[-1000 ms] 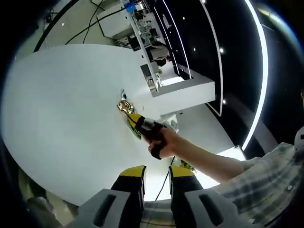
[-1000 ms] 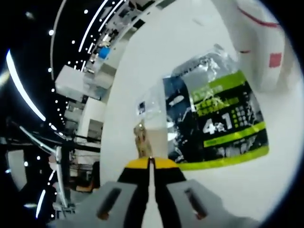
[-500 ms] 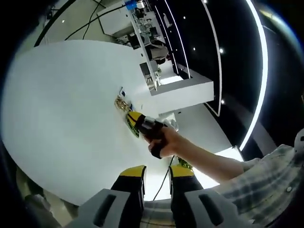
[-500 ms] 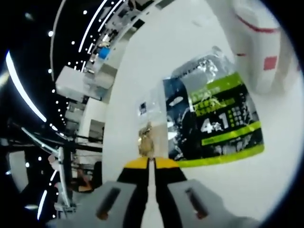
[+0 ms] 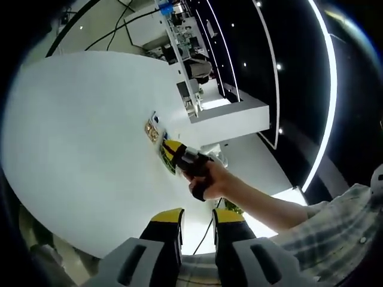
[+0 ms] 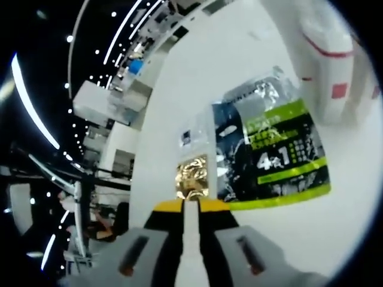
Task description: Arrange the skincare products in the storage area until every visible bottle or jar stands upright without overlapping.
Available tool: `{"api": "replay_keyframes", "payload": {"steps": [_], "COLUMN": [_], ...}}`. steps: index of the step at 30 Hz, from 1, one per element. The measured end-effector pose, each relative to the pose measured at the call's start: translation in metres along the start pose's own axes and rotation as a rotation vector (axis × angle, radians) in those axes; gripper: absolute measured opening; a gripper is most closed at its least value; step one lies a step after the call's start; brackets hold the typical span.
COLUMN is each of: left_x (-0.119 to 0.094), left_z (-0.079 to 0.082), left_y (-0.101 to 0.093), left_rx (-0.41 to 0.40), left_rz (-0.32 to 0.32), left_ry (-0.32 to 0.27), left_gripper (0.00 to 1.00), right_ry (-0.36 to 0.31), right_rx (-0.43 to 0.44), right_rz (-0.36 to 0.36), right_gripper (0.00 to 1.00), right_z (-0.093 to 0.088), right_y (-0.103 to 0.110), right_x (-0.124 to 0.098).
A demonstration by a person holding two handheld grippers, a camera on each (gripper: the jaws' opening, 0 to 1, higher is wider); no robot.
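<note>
A small gold foil packet (image 6: 192, 176) lies flat on the white table (image 6: 197, 78), just ahead of my right gripper (image 6: 191, 206), whose jaws stand slightly open with nothing between them. Touching the packet's right side is a black and green sachet (image 6: 269, 149) marked "4in1". A white container with red marks (image 6: 329, 66) lies beyond it, at the upper right. In the left gripper view, a hand holds the right gripper (image 5: 172, 147) over the gold packet (image 5: 151, 130) and the sachet (image 5: 167, 162). My left gripper (image 5: 197, 216) hangs open off the table's near edge, well back from them.
The person's forearm and plaid sleeve (image 5: 323, 221) reach in from the right. A white counter block (image 5: 233, 113) stands beyond the table, with cables (image 5: 114, 30) on the floor further off. The table (image 5: 78, 131) stretches wide and bare to the left.
The right gripper's jaws have parted. The gold packet, held edge-on between them before, now lies flat on the table beside the sachet. The left gripper has stayed put.
</note>
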State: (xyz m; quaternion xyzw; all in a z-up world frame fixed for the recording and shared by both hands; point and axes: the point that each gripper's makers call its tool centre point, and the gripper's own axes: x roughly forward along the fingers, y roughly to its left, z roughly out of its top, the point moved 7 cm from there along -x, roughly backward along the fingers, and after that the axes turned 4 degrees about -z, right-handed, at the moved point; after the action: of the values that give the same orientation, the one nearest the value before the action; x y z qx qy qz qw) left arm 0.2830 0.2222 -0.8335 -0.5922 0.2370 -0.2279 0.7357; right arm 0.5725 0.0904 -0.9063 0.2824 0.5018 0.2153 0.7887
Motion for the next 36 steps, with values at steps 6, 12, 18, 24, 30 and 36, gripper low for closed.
{"api": "replay_keyframes", "payload": {"steps": [6,12,18,24,30,36], "left_x": [-0.001,0.009,0.018,0.028,0.037,0.048], "left_z": [0.001,0.002,-0.002,0.004,0.03,0.044], "left_y": [-0.001,-0.008,-0.01,-0.019,-0.034,-0.047], "left_rx": [0.001,0.024,0.044,0.119,0.216,0.258], "left_rz": [-0.002,-0.022,-0.029,-0.006,-0.005,-0.027], "left_ry": [-0.032,-0.032,0.0,0.032,-0.001,-0.017], "left_gripper": [0.19,0.19,0.19,0.19,0.19,0.19], "right_ry": [0.007,0.022,-0.022,-0.122,-0.237,-0.306], "right_rx": [-0.031,-0.102,-0.031,0.001,0.081,0.125], "right_rz": [0.006,0.052,0.164,0.305,0.434,0.491], "right_gripper": [0.08,0.1,0.12,0.11,0.11,0.12], "right_z": [-0.009,-0.029,-0.04,-0.038,-0.035,-0.033], "right_y": [0.004,0.008,0.019,0.042,0.058,0.057], "right_x": [-0.006,-0.027,-0.056,-0.103,-0.159,-0.199]}}
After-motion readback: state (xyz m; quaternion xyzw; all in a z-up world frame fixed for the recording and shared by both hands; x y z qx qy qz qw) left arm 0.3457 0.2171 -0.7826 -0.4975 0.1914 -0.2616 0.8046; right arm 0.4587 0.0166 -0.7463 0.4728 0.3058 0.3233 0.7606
